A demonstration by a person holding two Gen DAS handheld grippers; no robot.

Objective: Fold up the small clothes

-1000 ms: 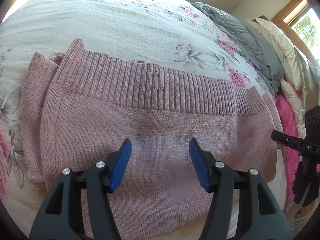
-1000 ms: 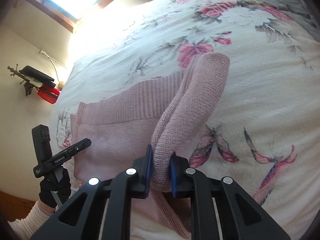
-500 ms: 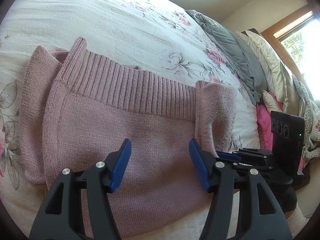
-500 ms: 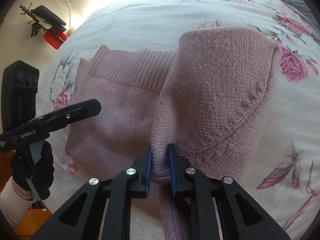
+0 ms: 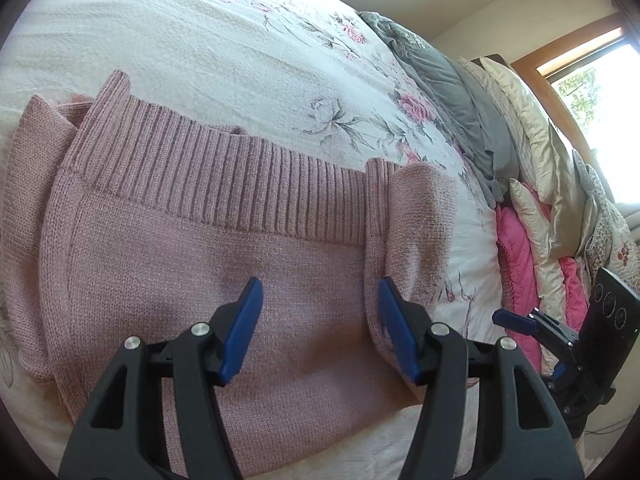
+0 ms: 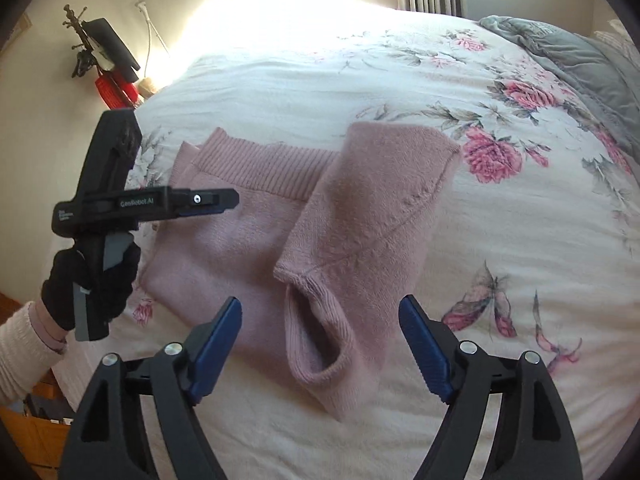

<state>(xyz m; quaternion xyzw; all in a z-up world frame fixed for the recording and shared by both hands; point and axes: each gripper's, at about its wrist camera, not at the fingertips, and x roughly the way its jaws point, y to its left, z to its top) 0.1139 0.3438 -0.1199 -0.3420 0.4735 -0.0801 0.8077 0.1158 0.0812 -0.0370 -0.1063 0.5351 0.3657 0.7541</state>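
Pink knit sweater (image 5: 208, 264) lies flat on the floral bedspread (image 5: 240, 60). Left sleeve (image 5: 28, 184) tucked beside the body; left gripper (image 5: 320, 320) hovers above, fingers spread, empty. Right sleeve (image 6: 372, 216) lies folded over the body; right gripper (image 6: 320, 344) spread, holding nothing. Judged: sleeves in, body fold remaining.

Black plastic left claw (image 5: 320, 320) and right claw (image 6: 320, 344), blue ribbed pads (image 6: 216, 344), silver pivot screws; black glove (image 6: 92, 280), cream knit sleeve (image 6: 20, 344).
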